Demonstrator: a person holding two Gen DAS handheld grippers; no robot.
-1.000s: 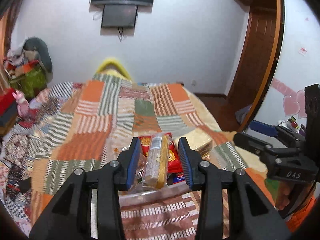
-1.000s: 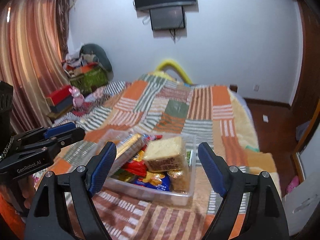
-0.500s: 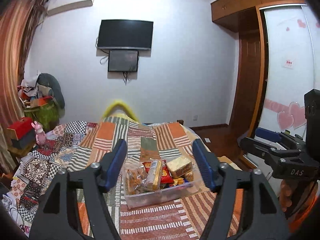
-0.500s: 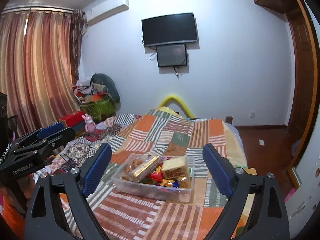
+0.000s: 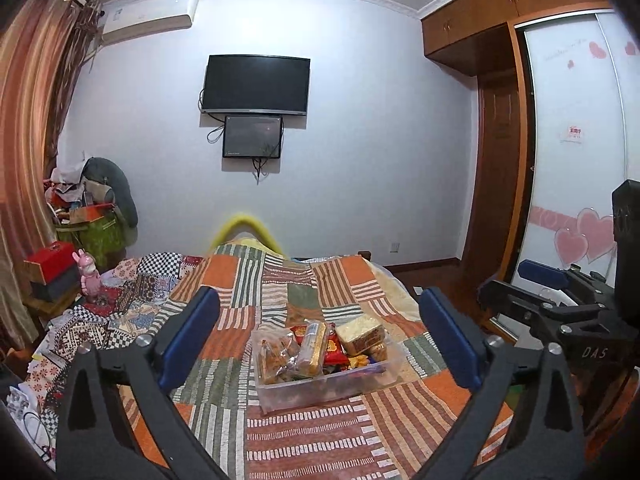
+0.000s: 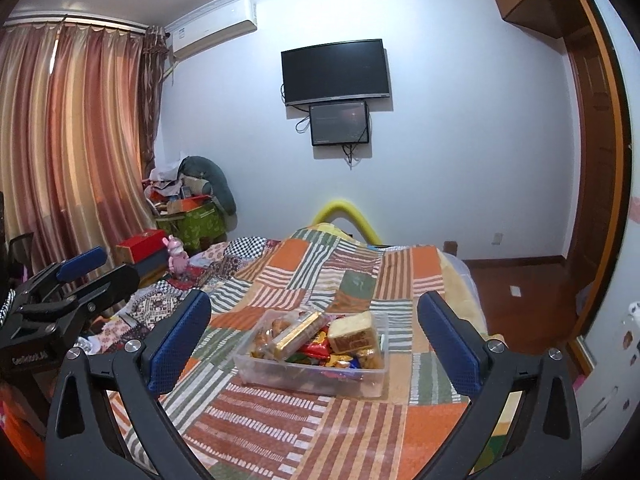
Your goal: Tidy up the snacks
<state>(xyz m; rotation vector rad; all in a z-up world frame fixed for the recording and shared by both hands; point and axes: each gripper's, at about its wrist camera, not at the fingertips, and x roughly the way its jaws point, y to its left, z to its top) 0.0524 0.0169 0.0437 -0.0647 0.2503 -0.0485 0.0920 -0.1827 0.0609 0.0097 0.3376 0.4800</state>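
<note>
Left claw [image 5: 320,344] hangs above the near end of the bed [image 5: 280,436], blue pads spread wide, nothing between them. Right claw [image 6: 314,344] likewise: pads wide apart, empty, off to the right side. Neither touches anything.

Clear plastic bin [image 5: 320,386] sits on the quilt [image 6: 280,432] toward the bed's near edge, roughly mid-width. Thin, see-through, rigid walls. From left inside: crinkly clear bag of brown pastries [image 5: 276,360]; long gold-wrapped biscuit sleeve [image 5: 314,346] lying on top; red glossy foil packet [image 5: 334,354] under it; block-shaped wrapped sponge cake [image 5: 362,334] at the right end, soft-looking. Small loose foil sweets at the bin floor, too small to sort.

Judgement: looks like the packing step is done, all snacks in the bin, none seen loose on the quilt. Next move, if any, probably a two-claw grip on the bin walls; walls are slick, quilt is soft and uneven.
</note>
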